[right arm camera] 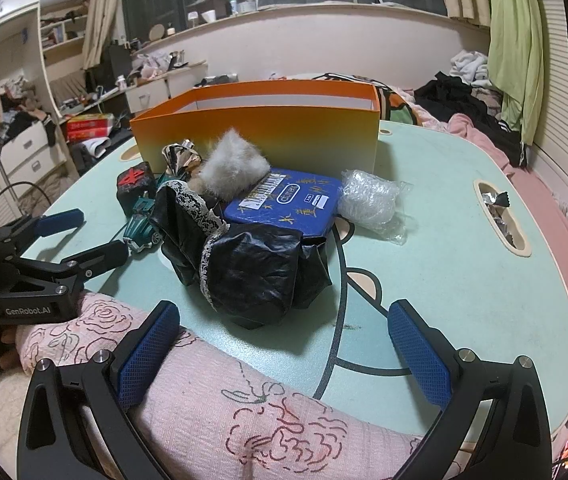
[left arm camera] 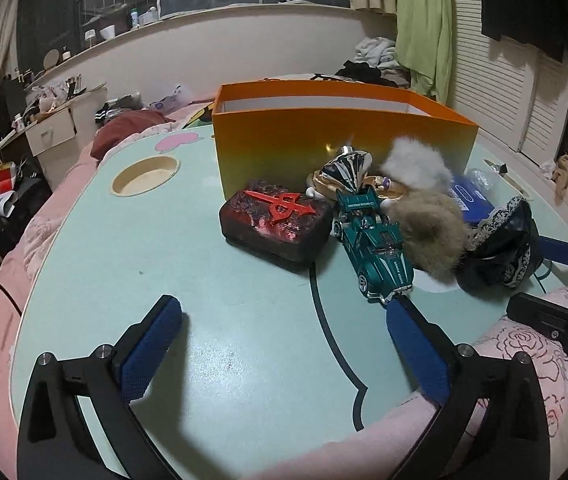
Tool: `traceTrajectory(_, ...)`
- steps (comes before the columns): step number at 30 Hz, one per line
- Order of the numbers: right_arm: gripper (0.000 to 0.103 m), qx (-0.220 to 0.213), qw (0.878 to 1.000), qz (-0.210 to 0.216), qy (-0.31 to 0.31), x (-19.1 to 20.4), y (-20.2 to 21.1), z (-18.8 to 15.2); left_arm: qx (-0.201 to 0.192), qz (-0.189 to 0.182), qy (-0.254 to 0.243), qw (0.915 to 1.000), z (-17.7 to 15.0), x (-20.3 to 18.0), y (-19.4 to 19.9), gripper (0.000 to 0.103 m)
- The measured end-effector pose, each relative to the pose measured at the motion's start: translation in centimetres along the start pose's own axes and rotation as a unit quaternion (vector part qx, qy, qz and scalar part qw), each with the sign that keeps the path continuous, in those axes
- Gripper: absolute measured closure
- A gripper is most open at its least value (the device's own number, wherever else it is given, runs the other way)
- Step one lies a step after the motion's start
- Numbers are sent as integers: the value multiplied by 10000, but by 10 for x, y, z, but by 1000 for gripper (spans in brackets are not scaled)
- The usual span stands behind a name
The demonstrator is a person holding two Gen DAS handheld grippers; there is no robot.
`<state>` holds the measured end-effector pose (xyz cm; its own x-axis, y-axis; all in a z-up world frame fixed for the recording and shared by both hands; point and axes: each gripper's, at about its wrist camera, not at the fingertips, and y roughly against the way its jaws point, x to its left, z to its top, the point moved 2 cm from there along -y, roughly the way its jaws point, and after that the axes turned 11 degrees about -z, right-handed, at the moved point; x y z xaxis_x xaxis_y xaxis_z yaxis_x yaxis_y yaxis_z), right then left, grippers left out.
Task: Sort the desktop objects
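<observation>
An orange box stands open at the back of the pale green table; it also shows in the right wrist view. In front of it lie a dark red tin, a green toy car, two fur pompoms, a blue tin, a black lace-trimmed bundle and a clear plastic bag. My left gripper is open and empty, just short of the car and red tin. My right gripper is open and empty, just short of the black bundle.
The table has a round cup hole at the left and a slot with foil wrappers at the right. A pink rose-print cloth covers the near edge. Bedding and clutter surround the table.
</observation>
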<state>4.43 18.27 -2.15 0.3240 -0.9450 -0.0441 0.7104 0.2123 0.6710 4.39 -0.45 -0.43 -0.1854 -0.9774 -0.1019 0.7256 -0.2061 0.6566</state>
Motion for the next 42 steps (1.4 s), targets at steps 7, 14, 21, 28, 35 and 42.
traceTrajectory(7, 0, -1, 10000, -3, -2, 0, 0, -1, -1, 0, -2, 10000, -1, 0, 0, 1)
traceTrajectory(14, 0, -3, 10000, -4, -3, 1, 0, -1, -2, 4, -1, 10000, -1, -1, 1, 1)
traceTrajectory(21, 0, -5, 10000, -4, -4, 1, 0, -1, -4, 5, -1, 10000, -2, -1, 1, 1)
traceTrajectory(28, 0, -6, 10000, -5, -5, 0, 1, -2, -6, 6, -2, 10000, -2, -1, 2, 1)
traceTrajectory(35, 0, -8, 10000, -5, -6, 1, 0, -2, -8, 7, -2, 10000, -3, -1, 2, 1)
traceTrajectory(42, 0, -5, 10000, -4, -5, 0, 1, -2, -9, 8, -2, 10000, -3, -1, 3, 1)
